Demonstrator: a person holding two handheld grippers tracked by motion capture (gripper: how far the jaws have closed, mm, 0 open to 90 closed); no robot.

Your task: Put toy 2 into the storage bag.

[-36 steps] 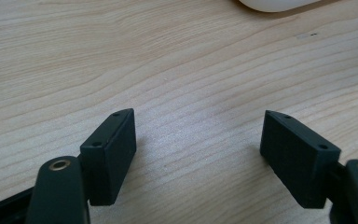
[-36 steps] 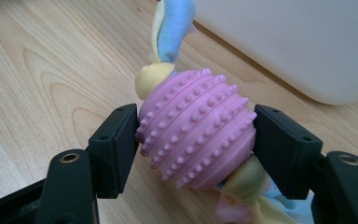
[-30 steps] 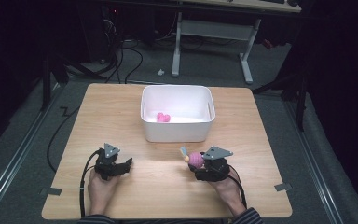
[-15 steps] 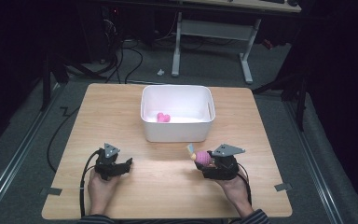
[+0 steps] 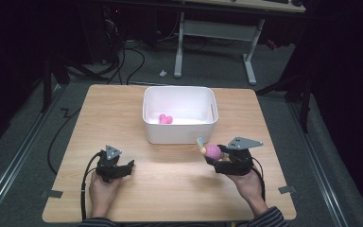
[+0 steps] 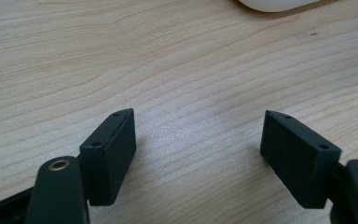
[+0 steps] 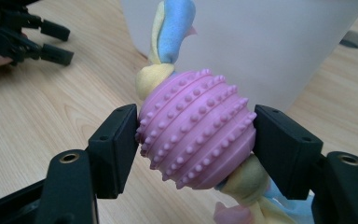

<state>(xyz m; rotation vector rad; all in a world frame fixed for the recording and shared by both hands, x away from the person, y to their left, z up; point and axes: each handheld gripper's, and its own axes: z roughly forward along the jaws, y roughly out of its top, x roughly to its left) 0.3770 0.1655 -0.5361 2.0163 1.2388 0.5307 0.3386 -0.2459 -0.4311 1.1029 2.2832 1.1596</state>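
My right gripper (image 7: 196,135) is shut on a pink studded ball toy (image 7: 196,133) with yellow, blue and pink fabric tails. In the high view this toy (image 5: 212,151) hangs in the right gripper (image 5: 217,154) above the table, just in front of the white bin (image 5: 179,132). A small pink toy (image 5: 165,119) lies inside the bin. The left gripper (image 5: 125,168) rests low at the front left, held by a hand. Its jaws stand open in the left gripper view (image 6: 198,154) with only bare wood between them.
The wooden table (image 5: 123,118) has bare room on both sides of the bin. In the right gripper view the bin's white wall (image 7: 270,42) stands close behind the ball. Cables trail off the table's left edge; a desk frame stands beyond.
My right gripper has risen with the pink ball toy and shifted a little right, towards the bin's front right corner. The left gripper has stayed where it was.
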